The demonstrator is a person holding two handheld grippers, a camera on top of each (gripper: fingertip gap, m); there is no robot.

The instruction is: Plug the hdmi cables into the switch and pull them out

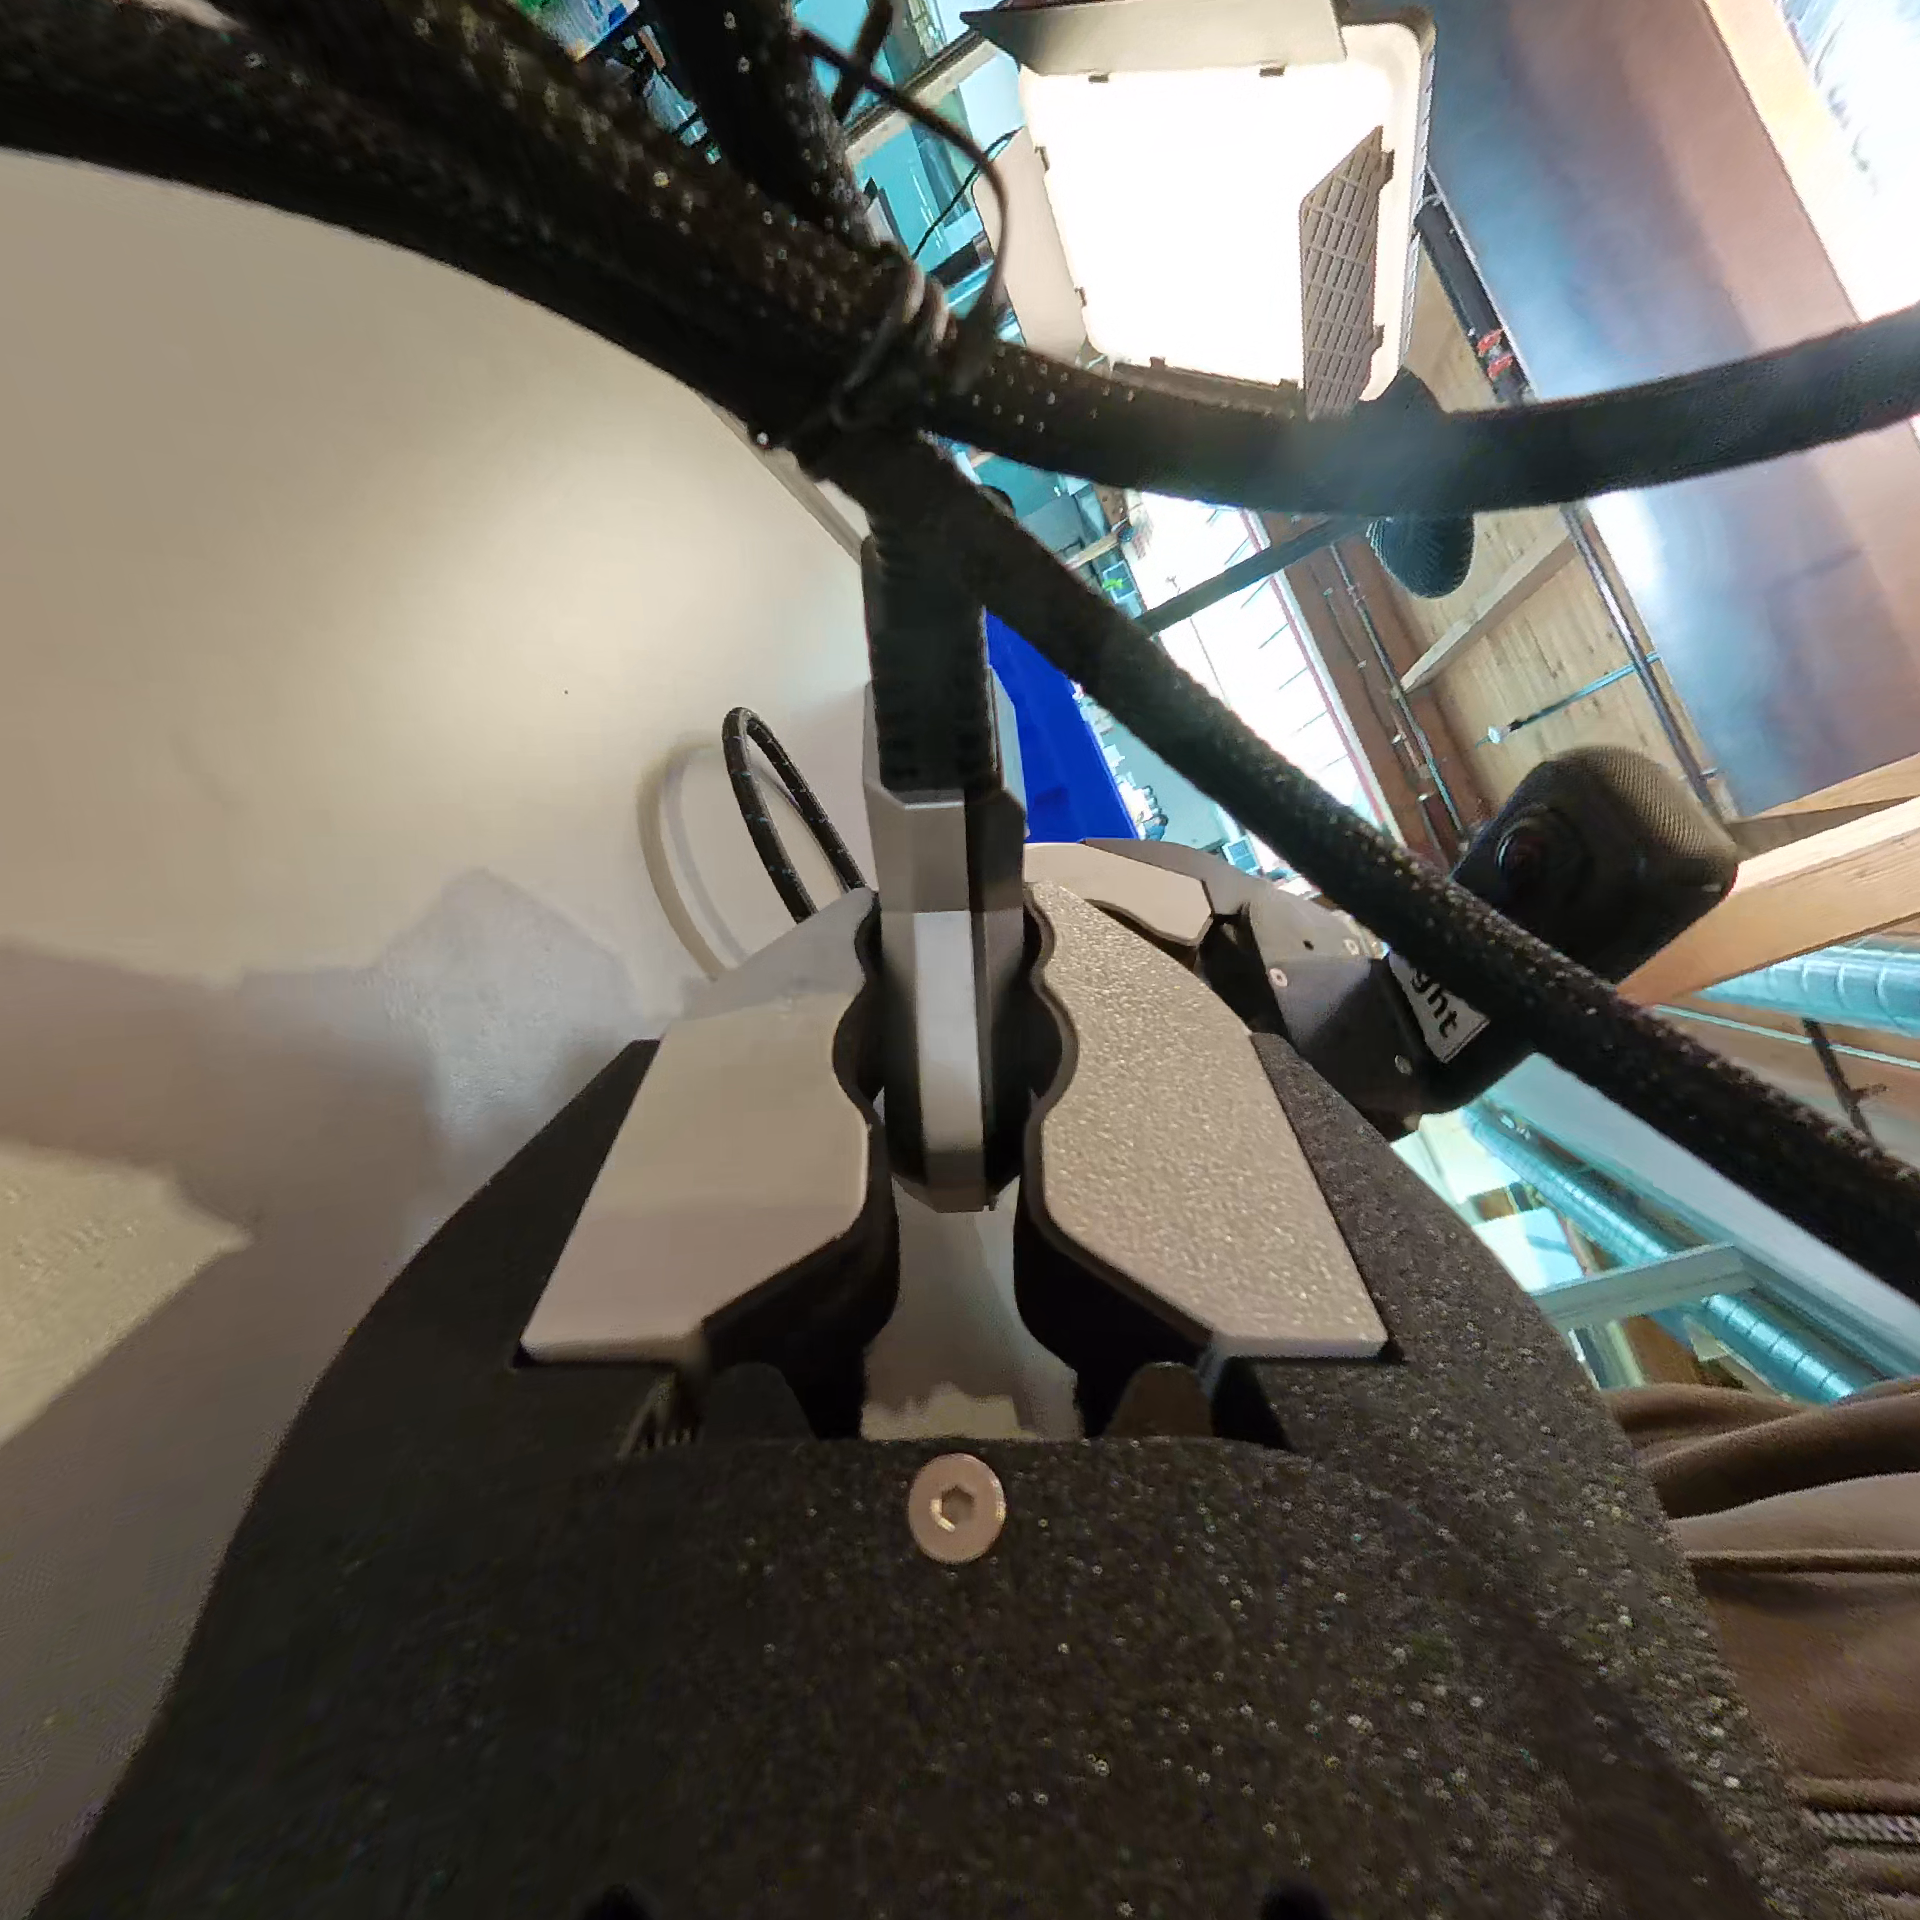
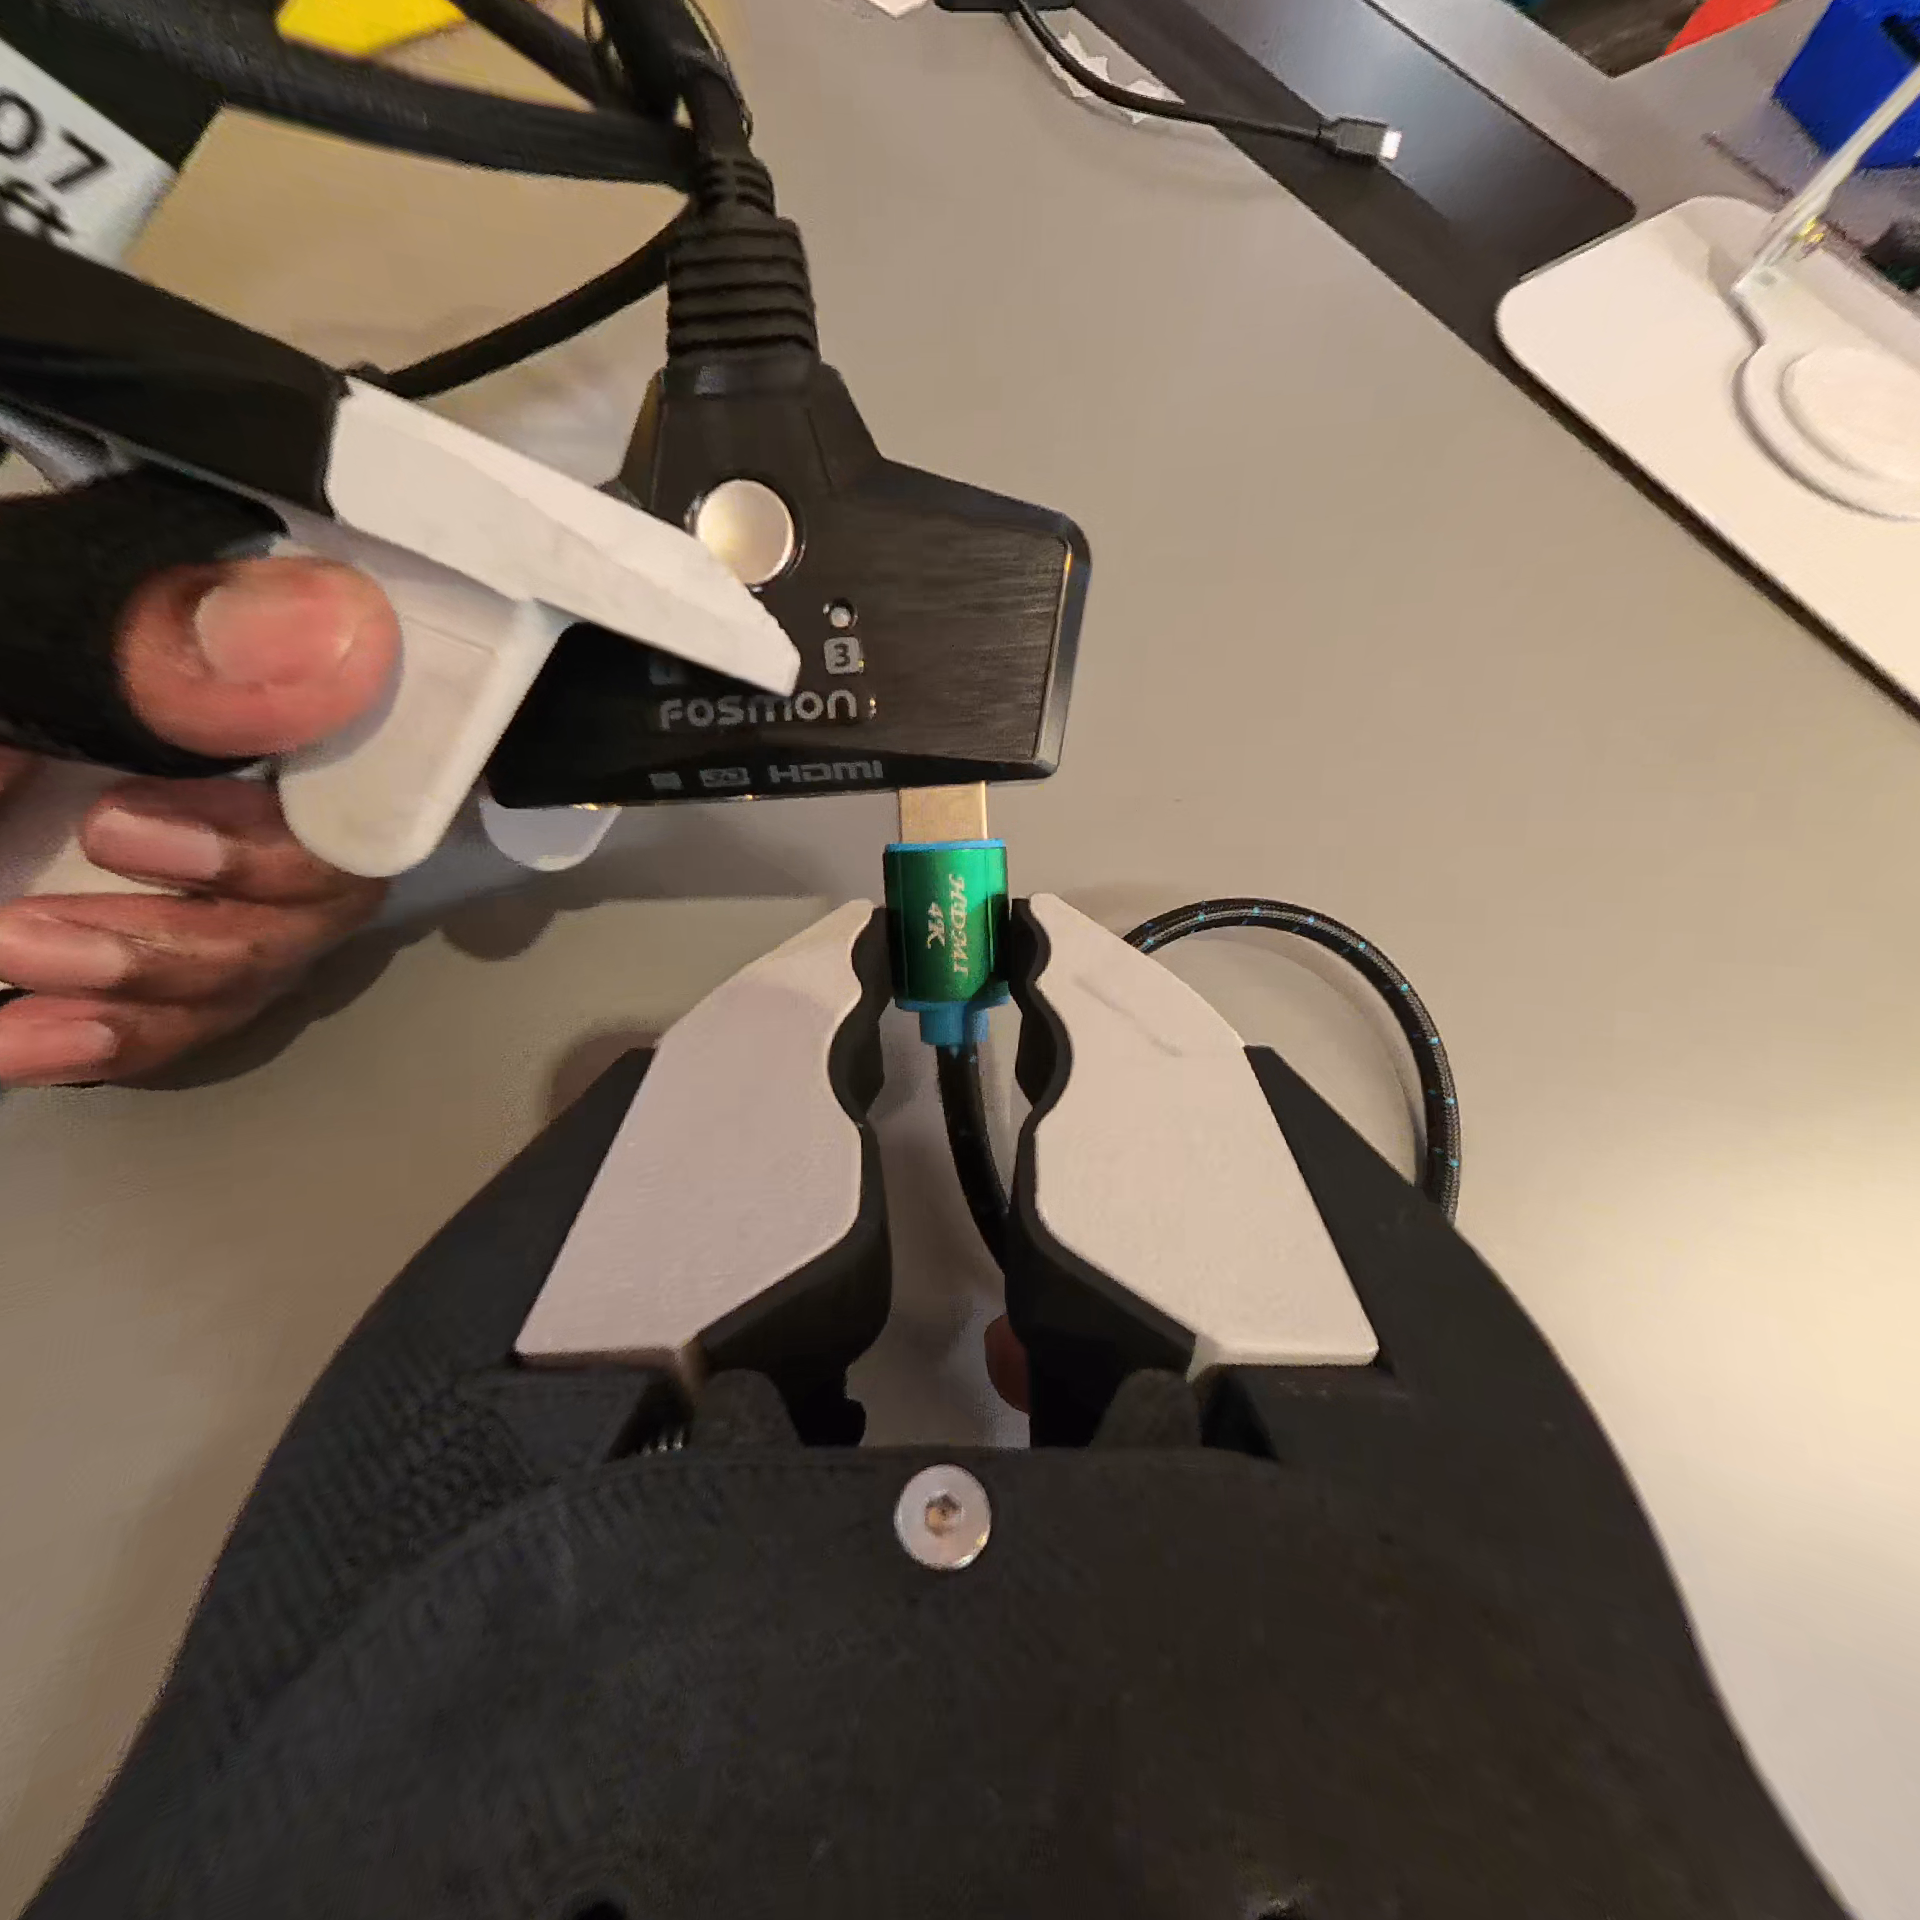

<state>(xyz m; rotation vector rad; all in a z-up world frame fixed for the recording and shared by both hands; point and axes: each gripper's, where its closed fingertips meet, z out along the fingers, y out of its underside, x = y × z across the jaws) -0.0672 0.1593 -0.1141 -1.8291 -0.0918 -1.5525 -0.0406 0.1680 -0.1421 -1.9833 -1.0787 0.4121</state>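
the black switch box [image 2: 831,582] hangs just above the pale grey tabletop [image 2: 1299,727], gripped at its left end by the left tongs [image 1: 951,935], whose white fingers [image 2: 540,540] press on its top and underside; in the left wrist view the box shows edge-on as a thin grey slab [image 1: 935,1039] squeezed between the two pads. one round silver button [image 2: 743,530] sits on its top face. one thick black cable [image 2: 738,281] leaves its far end and joins a bundle of braided black cables [image 1: 623,208]. the right tongs [image 2: 945,935] are closed on one green plug [image 2: 945,925] with blue ends, both pads pressing its sides; the plug's one gold tip [image 2: 940,816] meets the near edge of the box at its right-hand end, most of the tip showing outside. one black braided cable with blue flecks [image 2: 1423,1039] runs back from the plug between the fingers and loops to the right over the tabletop. a person's hand [image 2: 177,727] in a black fingerless glove holds the left tongs. farther out on the tabletop lie one white stand with a round recess [image 2: 1714,364], one loose black cable with a small plug [image 2: 1351,135] and one blue block [image 2: 1839,83]. the left wrist view looks up past the box to wooden ceiling beams [image 1: 1507,623], one bright light panel [image 1: 1174,208] and one silver duct [image 1: 1662,1278].
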